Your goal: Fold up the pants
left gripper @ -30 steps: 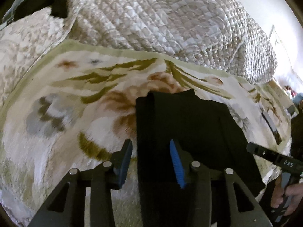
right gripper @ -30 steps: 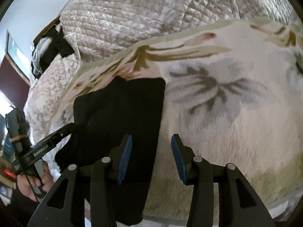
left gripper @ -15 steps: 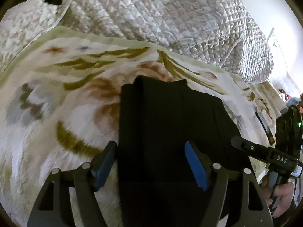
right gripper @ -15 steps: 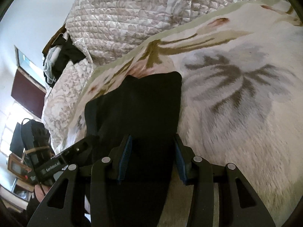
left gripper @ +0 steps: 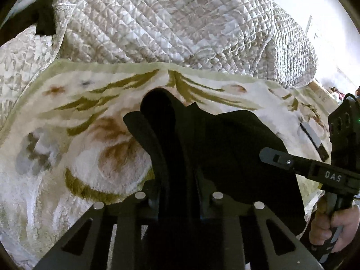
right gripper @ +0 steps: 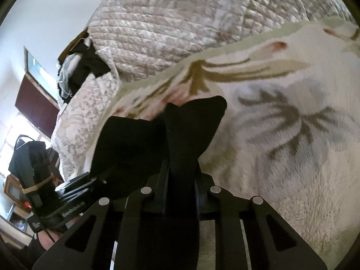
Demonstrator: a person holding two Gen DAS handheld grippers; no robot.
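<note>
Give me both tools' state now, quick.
Left tool: closing, black pants bunched between its pads.
Right tool: closing, pants edge pinched between its pads.

We see matt black cloth pants on a fluffy, plush floral blanket; beyond lies a quilted coverlet with a slight sheen.
</note>
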